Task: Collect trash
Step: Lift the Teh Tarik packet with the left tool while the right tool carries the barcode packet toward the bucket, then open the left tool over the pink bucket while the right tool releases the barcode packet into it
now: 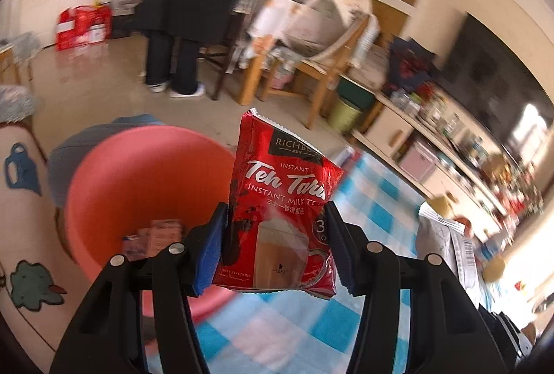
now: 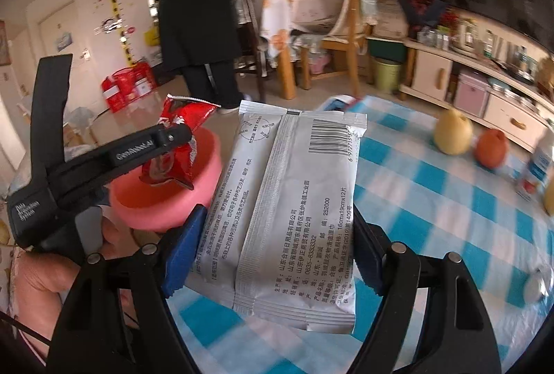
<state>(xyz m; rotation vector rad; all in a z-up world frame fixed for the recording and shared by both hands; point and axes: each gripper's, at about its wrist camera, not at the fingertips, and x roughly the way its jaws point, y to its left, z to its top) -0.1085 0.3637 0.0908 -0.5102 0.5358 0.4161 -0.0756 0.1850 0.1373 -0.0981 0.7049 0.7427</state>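
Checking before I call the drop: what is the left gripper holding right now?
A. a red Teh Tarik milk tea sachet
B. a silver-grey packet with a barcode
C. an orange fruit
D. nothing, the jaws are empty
A. The left gripper has its jaws closed on the red Teh Tarik sachet, near the pink basin; the silver-grey packet sits in the right gripper.

A blue-and-white checked cloth [image 2: 432, 194] covers the table. On it, far right, a yellow pear-shaped fruit [image 2: 453, 135] stands just beside an orange one [image 2: 491, 149]. Beyond, a person in dark clothes [image 2: 204, 20] bends over a cluttered dining table, near wooden chairs [image 2: 349, 38], a green bin [image 2: 387, 73] and red boxes [image 2: 128, 86] on the floor.
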